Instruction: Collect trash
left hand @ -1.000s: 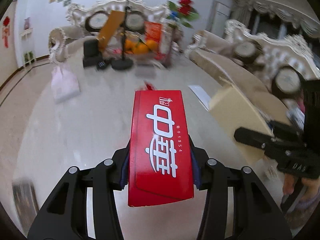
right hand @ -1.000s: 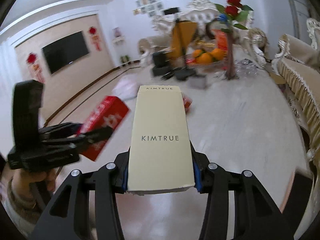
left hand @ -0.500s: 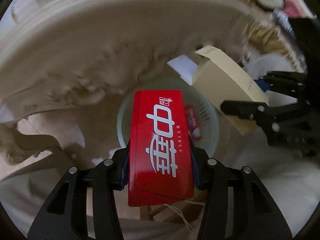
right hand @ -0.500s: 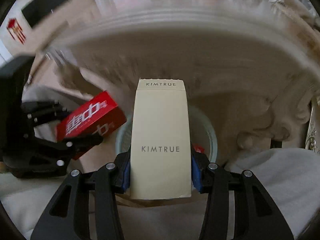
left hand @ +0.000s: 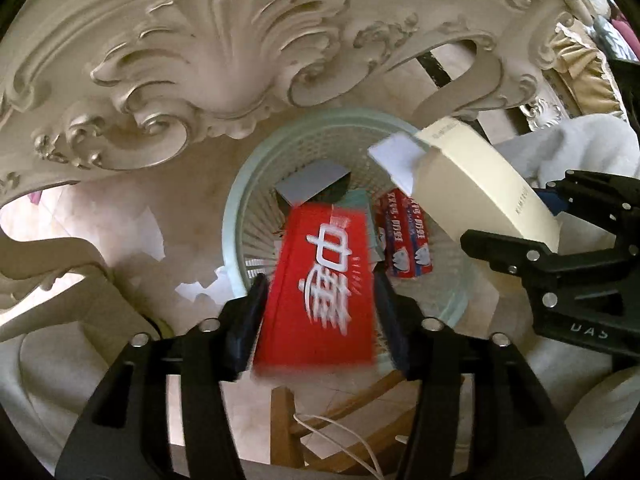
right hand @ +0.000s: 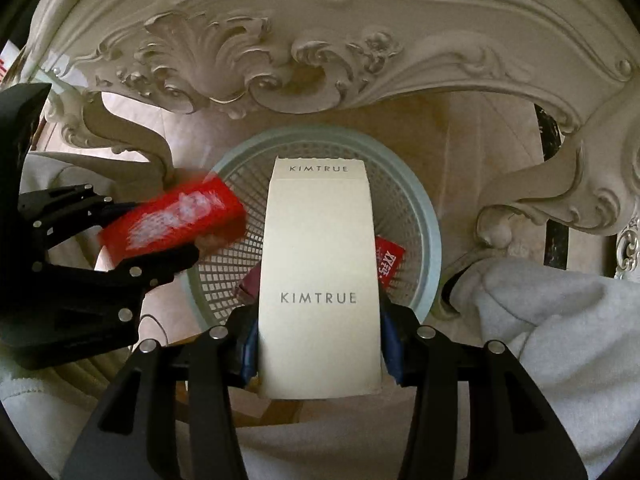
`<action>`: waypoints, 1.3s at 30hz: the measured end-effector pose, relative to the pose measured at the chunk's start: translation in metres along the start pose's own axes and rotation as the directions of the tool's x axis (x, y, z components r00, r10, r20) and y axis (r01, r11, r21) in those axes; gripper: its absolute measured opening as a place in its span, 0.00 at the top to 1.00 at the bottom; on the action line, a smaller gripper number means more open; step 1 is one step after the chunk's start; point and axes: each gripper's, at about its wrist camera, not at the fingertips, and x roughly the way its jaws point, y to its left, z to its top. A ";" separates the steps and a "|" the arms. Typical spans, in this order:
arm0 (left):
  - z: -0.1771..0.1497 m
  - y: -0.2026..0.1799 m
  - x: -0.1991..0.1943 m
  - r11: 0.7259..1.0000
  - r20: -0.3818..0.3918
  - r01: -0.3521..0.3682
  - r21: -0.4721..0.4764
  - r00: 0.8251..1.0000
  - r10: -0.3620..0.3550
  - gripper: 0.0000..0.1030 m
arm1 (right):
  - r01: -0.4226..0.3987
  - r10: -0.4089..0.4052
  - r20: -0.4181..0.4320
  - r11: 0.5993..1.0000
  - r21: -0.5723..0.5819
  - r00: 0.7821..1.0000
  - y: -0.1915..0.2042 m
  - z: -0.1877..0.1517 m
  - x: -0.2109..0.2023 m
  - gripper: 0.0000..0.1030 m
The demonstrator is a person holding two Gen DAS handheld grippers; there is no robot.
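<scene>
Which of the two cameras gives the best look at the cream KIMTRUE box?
The right wrist view: the cream box faces the camera squarely, lettering sharp, above the basket. In the left wrist view it appears only edge-on at the right.

A pale mint-green basket (left hand: 236, 216) with a white lattice wall is seen. Above the basket, a red box (left hand: 320, 288) with white characters, blurred, is noted. Right of it, over the basket rim, a cream box (right hand: 320, 264) with grey lettering is recorded. Inside the basket, a grey card (left hand: 314, 180) and a red-and-blue packet (left hand: 408, 240) with white marks are observed. Behind the basket, ivory carved furniture (left hand: 224, 40) with scroll and leaf relief is noted. Both grippers are black, with blue pads (right hand: 250, 344).
</scene>
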 end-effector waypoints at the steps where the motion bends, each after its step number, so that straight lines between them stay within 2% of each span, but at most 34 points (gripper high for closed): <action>1: -0.001 0.000 0.000 1.000 0.002 -0.009 0.002 1.000 0.009 0.29 | -0.001 0.002 -0.005 1.000 0.009 1.000 -0.001 0.001 0.002 0.43; 2: -0.001 -0.001 0.001 1.000 0.001 -0.018 0.005 1.000 0.018 0.24 | -0.001 0.001 -0.004 1.000 0.013 1.000 -0.005 -0.011 -0.001 0.36; 4: 0.000 0.001 0.004 0.999 -0.008 -0.035 0.006 0.999 0.036 0.20 | 0.011 -0.011 -0.007 1.000 0.025 1.000 -0.013 -0.018 -0.004 0.12; 5: 0.000 0.001 0.005 0.999 -0.011 -0.049 0.005 0.999 0.049 0.16 | 0.009 -0.008 -0.009 1.000 0.029 1.000 -0.015 -0.019 -0.004 0.07; 8: 0.001 0.004 0.006 0.999 -0.008 -0.054 -0.005 0.999 0.054 0.12 | 0.005 -0.004 -0.013 0.999 0.042 1.000 -0.020 -0.023 -0.004 0.07; 14: 0.000 0.004 0.005 0.997 -0.002 -0.070 -0.013 0.998 0.070 0.11 | 0.007 -0.005 -0.023 0.999 0.050 1.000 -0.019 -0.023 -0.003 0.07; 24: -0.003 0.005 -0.015 0.996 0.034 -0.082 -0.022 0.996 0.083 0.11 | -0.009 0.009 0.039 1.000 0.013 0.999 -0.010 -0.026 -0.022 0.07; 28: -0.010 0.003 -0.046 0.995 0.095 -0.101 -0.020 0.990 0.103 0.11 | 0.000 0.002 0.097 1.000 -0.019 0.995 -0.002 -0.030 -0.048 0.07; 31: -0.016 0.005 -0.085 0.990 0.190 -0.133 -0.054 0.972 0.140 0.11 | 0.022 -0.022 0.181 1.000 0.002 0.983 0.001 -0.031 -0.076 0.07; 34: -0.018 0.007 -0.121 0.981 0.269 -0.153 -0.118 0.946 0.180 0.11 | 0.022 -0.033 0.275 0.999 0.042 0.961 0.003 -0.028 -0.104 0.07; 39: -0.019 0.004 -0.167 0.963 0.379 -0.194 -0.186 0.890 0.252 0.11 | 0.071 -0.101 0.380 0.993 0.092 0.919 0.010 -0.027 -0.142 0.07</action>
